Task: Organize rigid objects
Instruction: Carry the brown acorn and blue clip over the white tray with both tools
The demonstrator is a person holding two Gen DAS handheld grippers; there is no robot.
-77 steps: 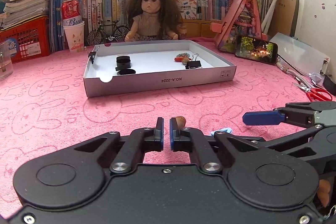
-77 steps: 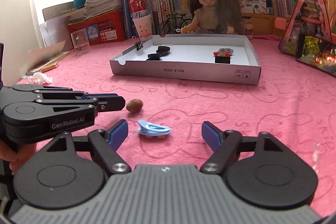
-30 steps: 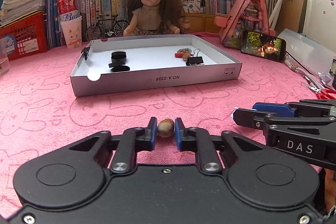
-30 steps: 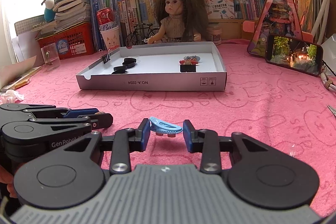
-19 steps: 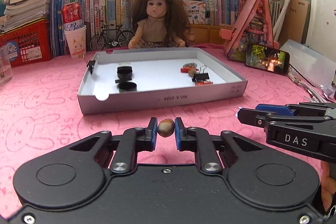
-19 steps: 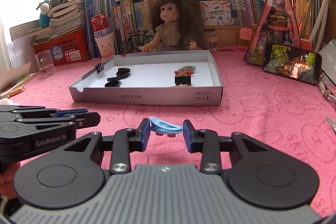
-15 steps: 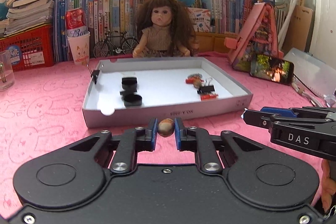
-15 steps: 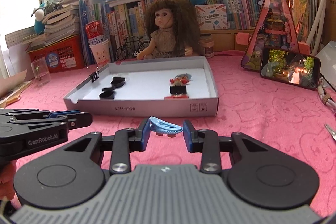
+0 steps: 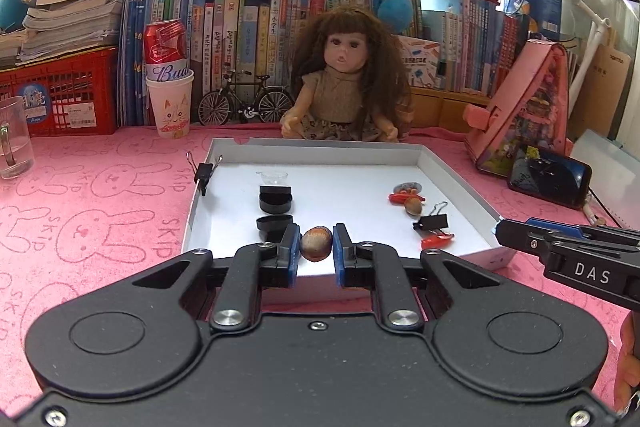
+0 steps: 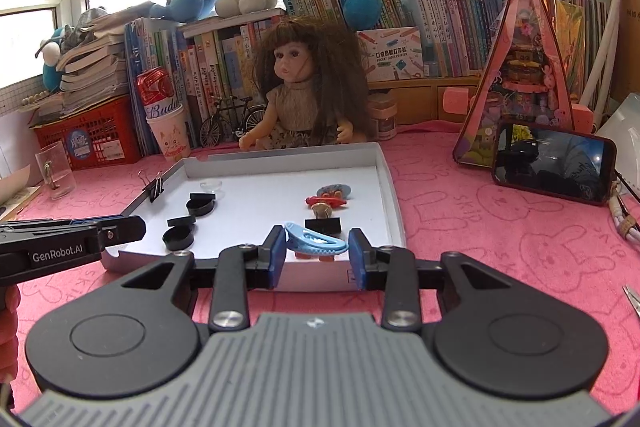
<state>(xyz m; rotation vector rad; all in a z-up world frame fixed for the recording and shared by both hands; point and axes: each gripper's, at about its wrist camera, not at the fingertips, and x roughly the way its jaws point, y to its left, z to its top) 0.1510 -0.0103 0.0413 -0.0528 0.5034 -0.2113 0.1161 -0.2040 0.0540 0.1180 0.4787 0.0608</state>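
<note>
My left gripper (image 9: 316, 247) is shut on a small brown nut (image 9: 316, 248) and holds it above the near edge of the white tray (image 9: 320, 153). My right gripper (image 10: 316, 245) is shut on a light blue hair clip (image 10: 316, 242), held above the tray's (image 10: 390, 187) near right part. The tray holds black round caps (image 9: 274, 197), a clear cap (image 9: 272, 177), a black binder clip (image 9: 432, 223), red clips (image 9: 437, 239) and a second nut (image 9: 413, 205). Another binder clip (image 9: 205, 171) grips the tray's left wall.
A doll (image 9: 348, 83) sits behind the tray before a row of books. A paper cup with a can (image 9: 170, 95), a red crate (image 9: 60, 91) and a glass mug (image 9: 14, 143) stand at the left. A phone (image 9: 550, 179) and pink toy house (image 9: 528, 115) stand at the right.
Both grippers have lifted their objects off the pink cloth and moved forward and up to the tray; they now hang over its near edge.
</note>
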